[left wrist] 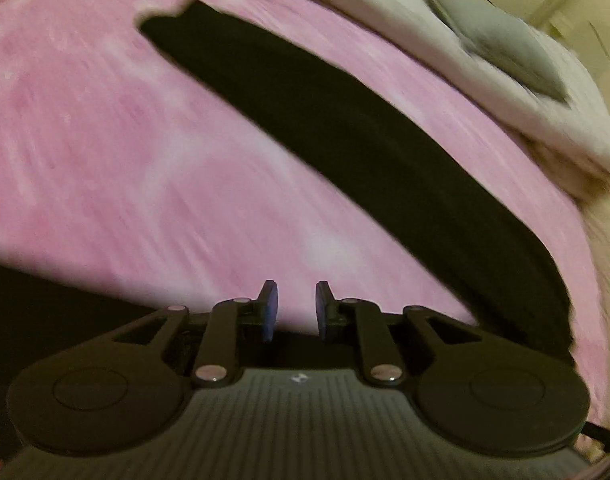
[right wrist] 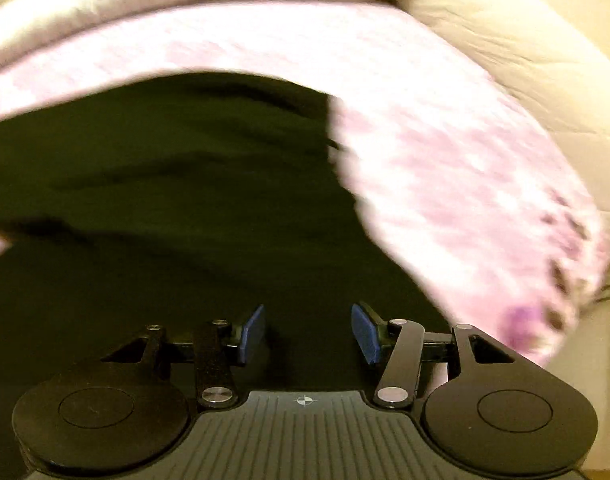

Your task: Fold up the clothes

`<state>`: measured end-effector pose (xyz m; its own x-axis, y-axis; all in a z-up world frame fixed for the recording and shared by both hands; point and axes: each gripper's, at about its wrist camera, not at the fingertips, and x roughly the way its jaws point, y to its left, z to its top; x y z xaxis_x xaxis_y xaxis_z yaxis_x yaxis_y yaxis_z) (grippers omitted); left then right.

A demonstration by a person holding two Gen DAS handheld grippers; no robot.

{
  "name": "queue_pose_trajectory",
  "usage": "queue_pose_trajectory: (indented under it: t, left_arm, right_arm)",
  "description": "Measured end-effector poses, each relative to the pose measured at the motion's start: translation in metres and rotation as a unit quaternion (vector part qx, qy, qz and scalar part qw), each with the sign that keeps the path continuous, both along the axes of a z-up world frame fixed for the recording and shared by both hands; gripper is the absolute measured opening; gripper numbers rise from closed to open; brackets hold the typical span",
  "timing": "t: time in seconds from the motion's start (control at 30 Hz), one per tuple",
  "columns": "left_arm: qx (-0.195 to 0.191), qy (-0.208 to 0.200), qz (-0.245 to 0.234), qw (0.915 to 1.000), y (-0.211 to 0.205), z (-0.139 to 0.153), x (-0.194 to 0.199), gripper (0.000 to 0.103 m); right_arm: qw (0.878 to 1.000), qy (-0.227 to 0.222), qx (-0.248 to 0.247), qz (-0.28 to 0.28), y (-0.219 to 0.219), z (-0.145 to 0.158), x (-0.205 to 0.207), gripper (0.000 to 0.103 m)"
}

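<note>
I see a pink blanket (left wrist: 105,140) on the bed w/ the black garment (left wrist: 345,140) lying flat on it. My right tongs (right wrist: 308,336) are wide open over it, nothing inside. Left tongs (left wrist: 296,310) are a bit open, empty too.

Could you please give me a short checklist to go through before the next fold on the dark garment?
1. Left gripper free of cloth: ok, a gap shows between its pads and nothing is in it.
2. Right gripper free of cloth: ok, jaws wide apart, nothing pinched.
3. Dark garment lying on the pink cover: ok, stretched out long.
4. Garment smooth: not ok, creases show in the right wrist view.
5. Which edge to grasp next: cannot tell, both views are blurred.
6. White bedding clear of the garment: ok.
</note>
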<state>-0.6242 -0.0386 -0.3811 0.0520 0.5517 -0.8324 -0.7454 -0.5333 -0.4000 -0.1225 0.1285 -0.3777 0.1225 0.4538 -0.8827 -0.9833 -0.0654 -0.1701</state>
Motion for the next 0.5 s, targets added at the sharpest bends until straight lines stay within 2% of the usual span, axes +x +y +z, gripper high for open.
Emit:
queue_pose_trajectory:
  t: [0.1,0.17,0.23,0.3,0.4,0.5]
  left_arm:
    - [-0.021,-0.013,0.006,0.9997,-0.023,-0.006,0.064,0.015]
    - [-0.057,-0.009,0.023,0.9980,-0.038,-0.012,0.096,0.015]
    - [-0.075,-0.013,0.044,0.9962,-0.051,-0.011,0.123,0.015]
    - [-0.081,-0.018,0.056,0.9950,-0.059,-0.004,0.145,0.015]
    - [-0.093,-0.004,0.051,0.9943,-0.057,0.013,0.176,0.015]
    - [-0.080,0.011,0.019,0.9966,-0.047,0.028,0.201,0.015]
  right_arm:
    - [0.998,0.034,-0.052,-0.019,-0.003,-0.019,0.062,0.053]
    - [0.994,0.060,-0.085,-0.031,-0.006,-0.030,0.095,0.053]
    - [0.992,0.102,-0.078,-0.023,-0.012,-0.020,0.114,0.053]
    - [0.992,0.111,-0.060,0.017,-0.013,-0.005,0.117,0.053]
    - [0.989,0.111,-0.046,0.083,-0.009,0.013,0.109,0.053]
    - [0.983,0.150,-0.059,0.086,-0.008,0.013,0.113,0.053]
